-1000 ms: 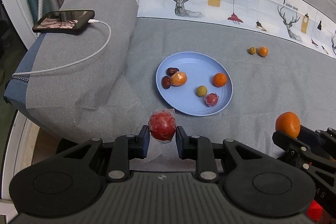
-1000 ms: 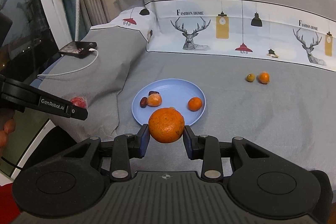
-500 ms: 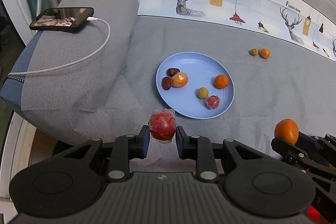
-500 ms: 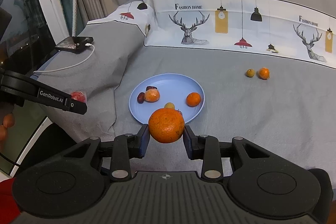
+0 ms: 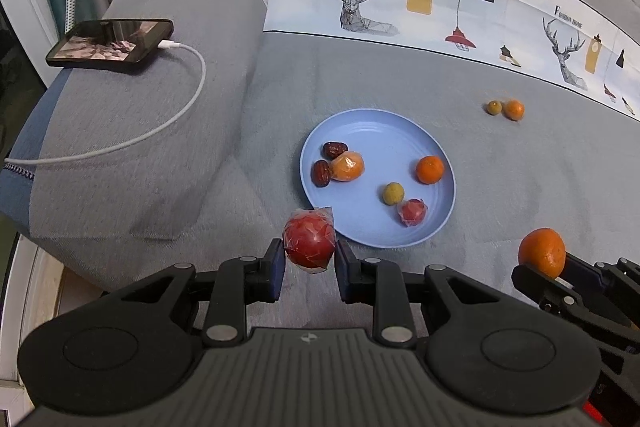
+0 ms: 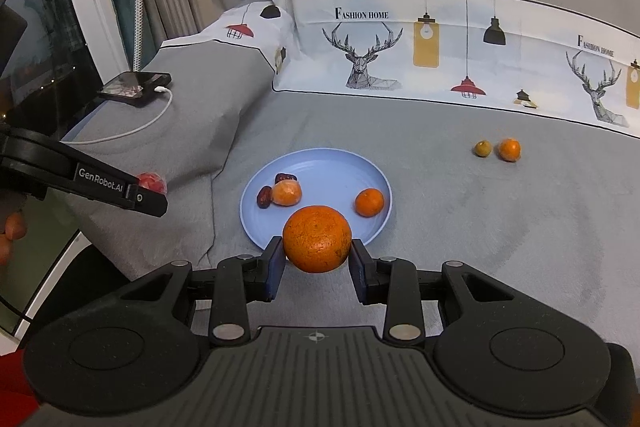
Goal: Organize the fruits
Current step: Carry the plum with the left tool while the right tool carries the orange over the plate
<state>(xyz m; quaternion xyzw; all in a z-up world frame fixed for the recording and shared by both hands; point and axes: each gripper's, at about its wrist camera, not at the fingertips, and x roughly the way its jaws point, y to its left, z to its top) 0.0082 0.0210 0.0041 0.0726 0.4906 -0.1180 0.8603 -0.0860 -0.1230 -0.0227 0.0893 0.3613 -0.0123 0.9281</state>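
Sideways, each hand-held gripper (image 5: pixel 309 269) clamps round fruit (image 5: pixel 309 243).

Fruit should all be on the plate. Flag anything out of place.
Two small fruits, one orange and one greenish, sit on the bedspread, well off the plate. A charging phone lies near the bed's edge.

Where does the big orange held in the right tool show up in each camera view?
Left wrist view: the big orange sits at the lower right edge, pinched in the right tool that enters from the side.
Right wrist view: bottom centre, between the tool's two fingers, covering the near rim of the plate.
Shared landmark: the blue plate, left of the orange in the left view, directly behind it in the right view.
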